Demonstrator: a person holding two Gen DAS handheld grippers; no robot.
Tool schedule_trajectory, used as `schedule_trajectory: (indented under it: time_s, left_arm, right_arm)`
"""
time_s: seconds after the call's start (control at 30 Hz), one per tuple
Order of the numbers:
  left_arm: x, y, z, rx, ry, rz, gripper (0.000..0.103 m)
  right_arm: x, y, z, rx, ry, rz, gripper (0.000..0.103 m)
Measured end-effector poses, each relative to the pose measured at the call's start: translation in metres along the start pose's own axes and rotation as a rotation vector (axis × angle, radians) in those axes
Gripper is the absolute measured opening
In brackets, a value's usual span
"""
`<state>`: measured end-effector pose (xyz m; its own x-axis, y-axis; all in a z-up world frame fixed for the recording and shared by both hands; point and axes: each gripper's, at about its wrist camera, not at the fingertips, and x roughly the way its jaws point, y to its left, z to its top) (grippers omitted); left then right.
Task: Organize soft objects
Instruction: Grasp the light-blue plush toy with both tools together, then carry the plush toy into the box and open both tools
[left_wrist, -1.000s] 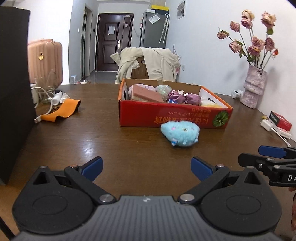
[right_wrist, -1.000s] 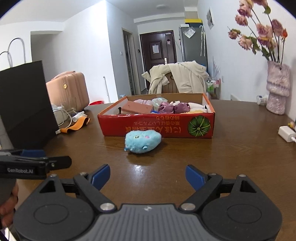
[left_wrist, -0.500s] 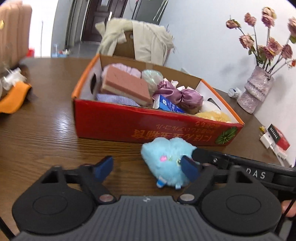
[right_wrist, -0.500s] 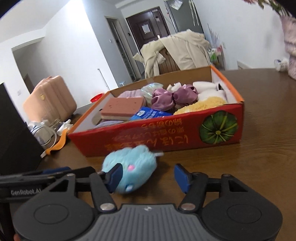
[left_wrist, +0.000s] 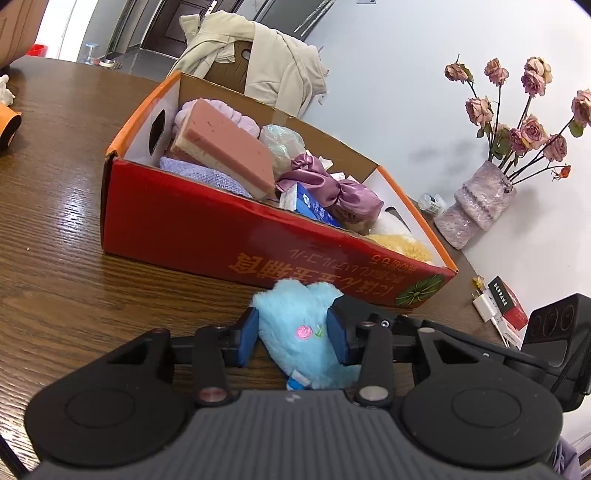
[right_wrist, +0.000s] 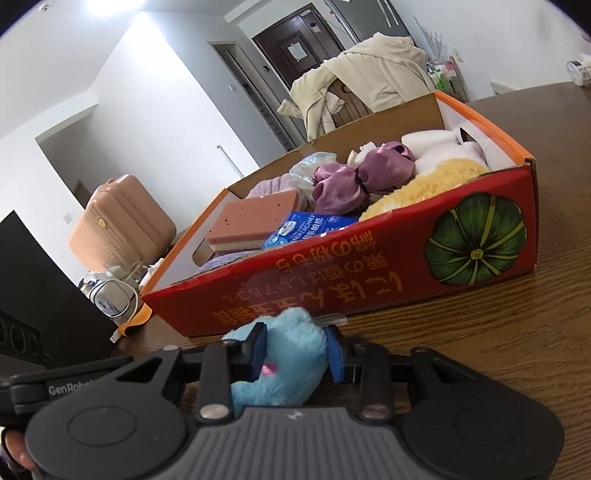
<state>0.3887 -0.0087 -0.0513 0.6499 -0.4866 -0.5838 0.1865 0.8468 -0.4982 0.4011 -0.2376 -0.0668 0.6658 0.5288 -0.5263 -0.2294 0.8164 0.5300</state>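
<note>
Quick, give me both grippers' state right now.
Left gripper: jaws closing on the blue plush toy, pads touching its sides.
Right gripper: jaws closing on the same toy, pads pressing it.

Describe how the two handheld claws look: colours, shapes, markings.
Both are black, with a ribbed grey body, two round discs and blue pads. The left claw shows "GenRobot" lettering on its side in the right view; the right claw has three round holes on its block.

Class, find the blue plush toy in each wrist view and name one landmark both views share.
Left wrist: blue plush toy, bottom centre, between the left gripper pads.
Right wrist: blue plush toy, bottom centre, between the right gripper pads.
Shared landmark: the red box just behind it.
</note>
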Motion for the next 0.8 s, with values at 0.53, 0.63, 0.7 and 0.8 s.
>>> schedule_trajectory:
  time_s: [0.53, 0.63, 0.7, 0.8]
  left_arm:
    - [-0.092, -0.042, -0.049, 0.043, -0.080, -0.004, 0.035]
    - [-0.118, -0.055, -0.058, 0.076, -0.120, -0.033, 0.035]
    - [-0.132, -0.063, -0.061, 0.096, -0.149, -0.041, 0.035]
    - [-0.147, -0.071, -0.066, 0.109, -0.179, -0.053, 0.035]
  right_arm:
    - [-0.086, 0.048, -0.045, -0.043, -0.049, 0.000, 0.029]
    - [-0.116, 0.061, -0.055, -0.054, -0.081, 0.010, 0.029]
    - [-0.134, 0.072, -0.060, -0.076, -0.111, 0.012, 0.028]
    - [-0.156, 0.085, -0.064, -0.104, -0.157, 0.020, 0.027]
